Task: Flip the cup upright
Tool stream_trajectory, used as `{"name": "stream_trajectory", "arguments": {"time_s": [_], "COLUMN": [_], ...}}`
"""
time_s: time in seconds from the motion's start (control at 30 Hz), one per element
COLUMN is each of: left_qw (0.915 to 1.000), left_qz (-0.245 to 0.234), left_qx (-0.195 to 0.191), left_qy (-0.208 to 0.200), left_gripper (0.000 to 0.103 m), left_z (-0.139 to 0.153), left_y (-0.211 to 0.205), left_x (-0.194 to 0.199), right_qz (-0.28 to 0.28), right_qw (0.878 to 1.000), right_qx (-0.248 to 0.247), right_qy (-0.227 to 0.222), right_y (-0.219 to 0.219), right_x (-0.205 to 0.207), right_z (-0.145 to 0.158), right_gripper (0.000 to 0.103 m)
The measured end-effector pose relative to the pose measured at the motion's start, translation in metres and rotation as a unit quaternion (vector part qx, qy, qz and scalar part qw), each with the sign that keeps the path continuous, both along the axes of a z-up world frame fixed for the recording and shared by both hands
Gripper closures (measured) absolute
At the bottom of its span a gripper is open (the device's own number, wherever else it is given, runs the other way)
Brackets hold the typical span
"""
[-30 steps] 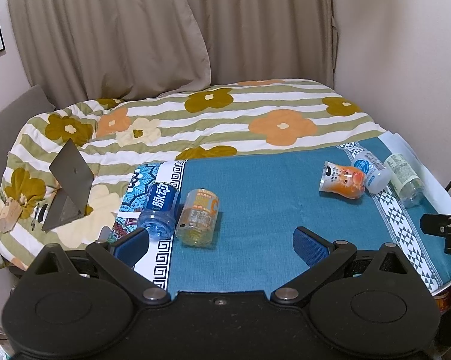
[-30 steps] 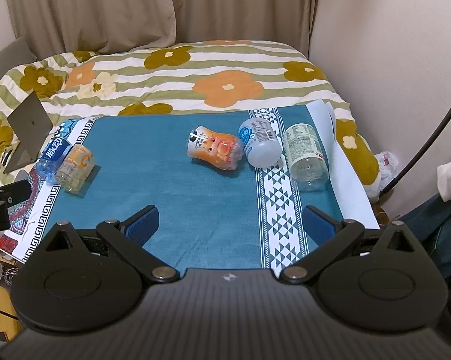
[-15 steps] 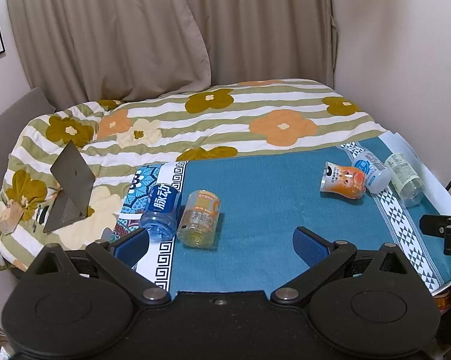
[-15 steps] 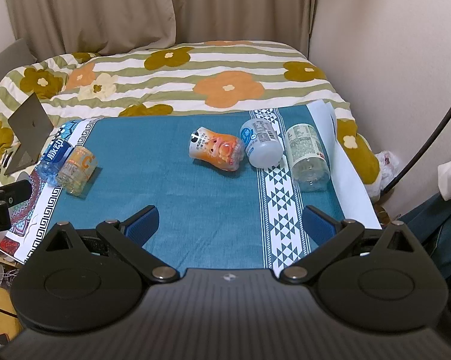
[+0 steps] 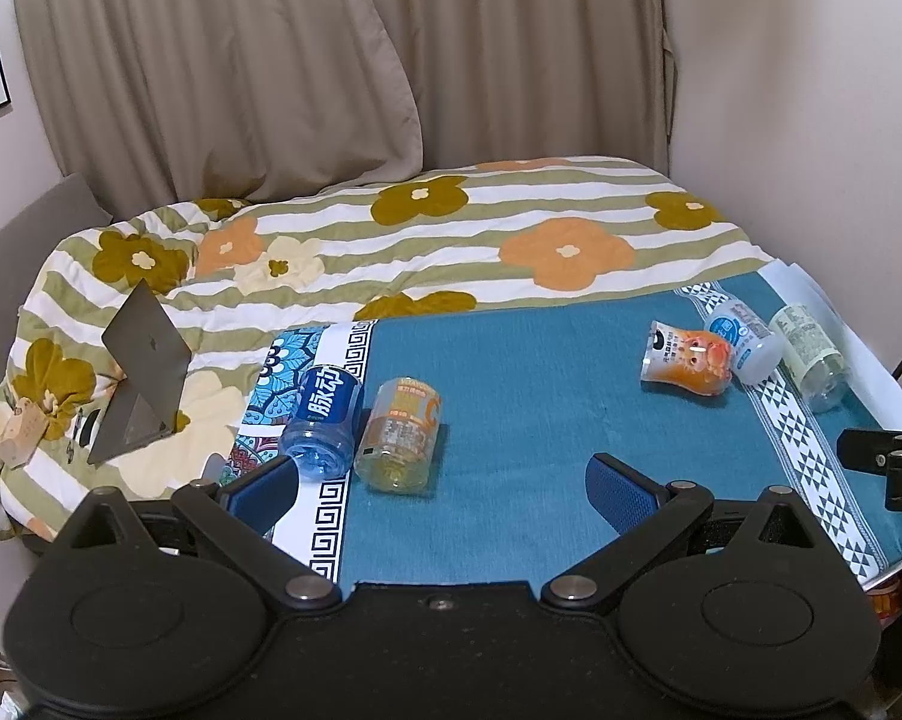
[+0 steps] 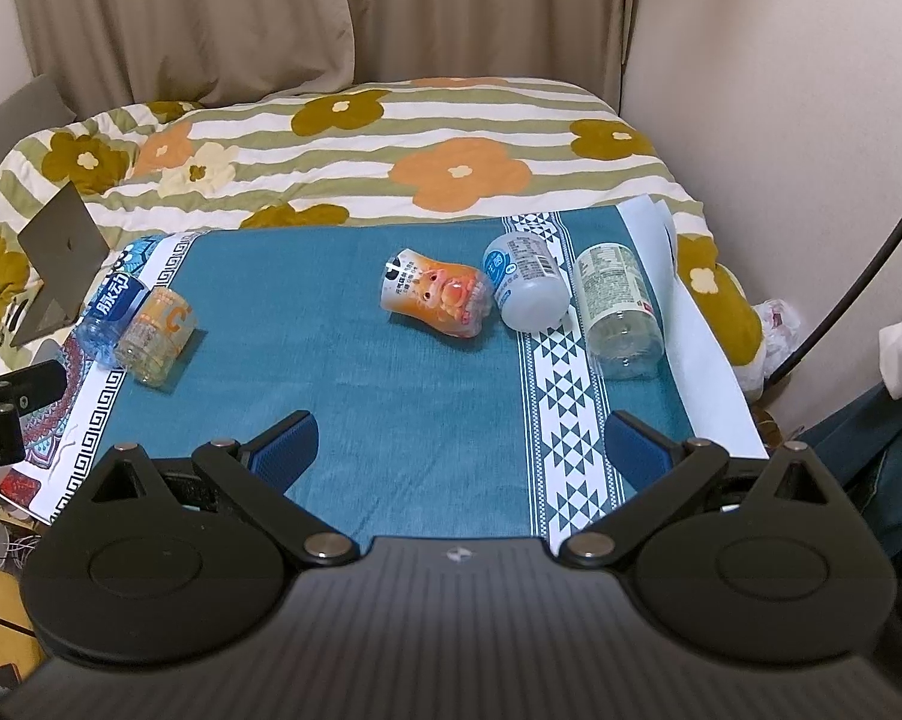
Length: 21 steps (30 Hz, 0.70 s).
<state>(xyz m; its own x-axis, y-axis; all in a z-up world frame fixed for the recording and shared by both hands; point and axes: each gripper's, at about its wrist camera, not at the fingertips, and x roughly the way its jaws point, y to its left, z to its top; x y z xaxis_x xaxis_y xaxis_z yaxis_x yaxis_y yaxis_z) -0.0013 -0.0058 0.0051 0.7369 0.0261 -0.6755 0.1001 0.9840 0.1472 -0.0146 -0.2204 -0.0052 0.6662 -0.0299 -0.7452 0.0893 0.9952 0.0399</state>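
Claws both spread, empty. I'd send the right claw (image 6: 460, 441) at the orange cup (image 6: 437, 298) lying mid-frame, pinching its waist, clear of the white bottle (image 6: 526, 282).

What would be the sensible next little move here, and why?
Probably ease the right claw forward toward the orange cup. That cup lies on its side on the blue cloth, almost straight ahead of this claw, whose jaws stand wide apart with nothing between them. The left claw, also open, faces the blue bottle and the yellow jar instead.
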Motion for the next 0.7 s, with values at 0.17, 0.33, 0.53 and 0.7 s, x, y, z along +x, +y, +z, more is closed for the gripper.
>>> {"name": "stream_trajectory", "arguments": {"time_s": [0.17, 0.33, 0.53, 0.7], "left_qw": [1.0, 1.0, 1.0, 1.0], "left_qz": [0.001, 0.002, 0.002, 0.004], "left_qx": [-0.001, -0.002, -0.002, -0.003], "left_qy": [0.002, 0.002, 0.001, 0.001], "left_gripper": [0.0, 0.0, 0.0, 0.0], "left_z": [-0.001, -0.0013, -0.0005, -0.0001], "left_y": [0.0012, 0.0008, 0.0005, 0.0003], "left_x": [0.0004, 0.0008, 0.0002, -0.0016], "right_qz": [-0.001, 0.0, -0.001, 0.0], "right_qw": [1.0, 1.0, 1.0, 1.0], "right_qx": [-0.001, 0.0, 0.0, 0.0], "right_qy": [0.001, 0.0, 0.0, 0.0], "right_y": [0.0004, 0.0001, -0.0004, -0.0006], "right_x": [0.0008, 0.0005, 0.0001, 0.0001], "right_z": [-0.0002, -0.001, -0.0017, -0.0018], "right_gripper": [0.0, 0.0, 0.0, 0.0]}}
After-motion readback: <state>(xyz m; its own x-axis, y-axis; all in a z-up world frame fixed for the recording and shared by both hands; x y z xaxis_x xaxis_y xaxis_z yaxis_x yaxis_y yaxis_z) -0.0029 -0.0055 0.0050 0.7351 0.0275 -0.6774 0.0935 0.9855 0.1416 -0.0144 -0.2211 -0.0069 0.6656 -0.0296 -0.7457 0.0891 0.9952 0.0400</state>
